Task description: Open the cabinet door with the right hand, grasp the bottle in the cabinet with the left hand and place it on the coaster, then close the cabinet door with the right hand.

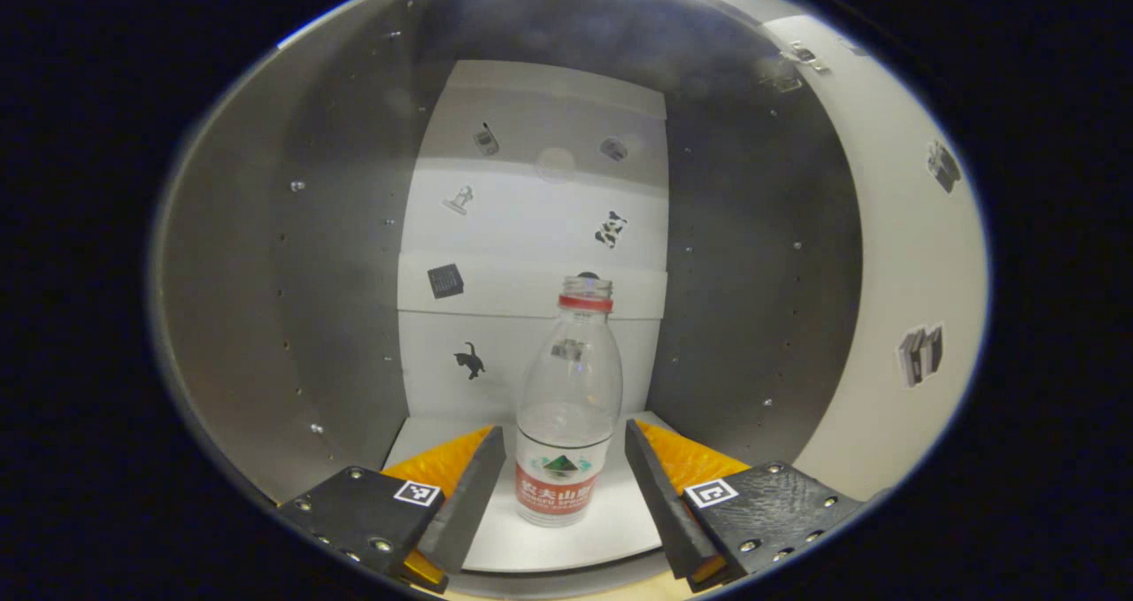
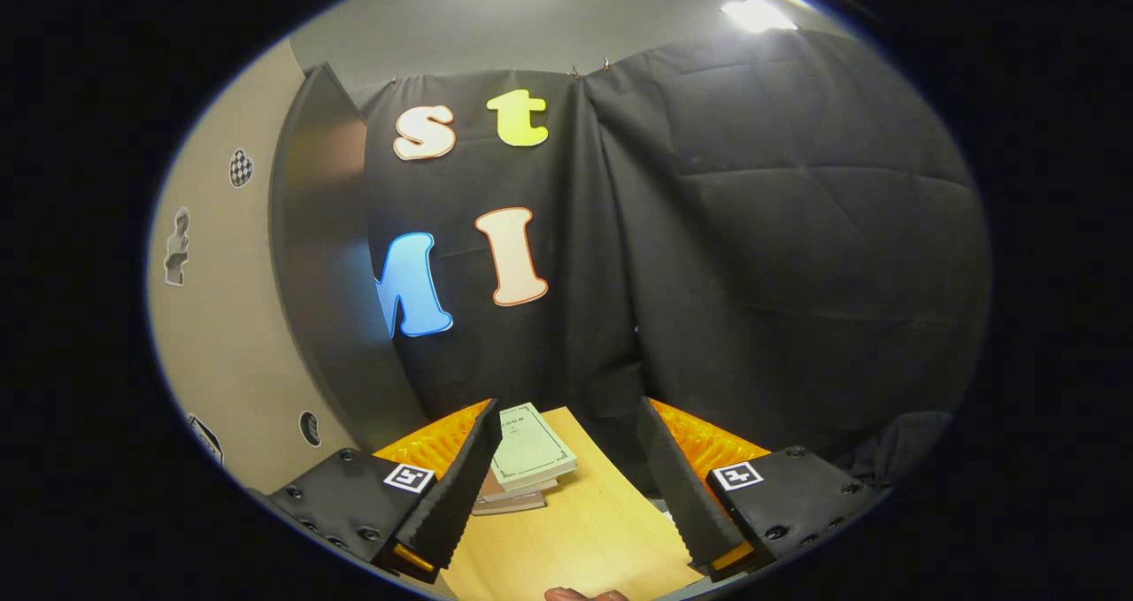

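Cabinet [image 1: 354, 256]: door swung wide, grey interior exposed for reach-in.
Bottle [image 1: 566, 406]: upright on cabinet floor, between the left gripper [image 1: 565, 473] fingers, not yet touched.
Left gripper: open, straddling bottle for grasp.
Right gripper [image 2: 566, 477]: open, empty, beside door [image 2: 323, 256], over table [image 2: 575, 530].

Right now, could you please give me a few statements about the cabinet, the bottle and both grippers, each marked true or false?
1. The bottle stands upright inside the cabinet. True.
2. The left gripper is shut on the bottle. False: its fingers stand apart on either side, with gaps.
3. The right gripper holds a book. False: it is open and empty; the books lie on the table.
4. The bottle's cap is off. True.
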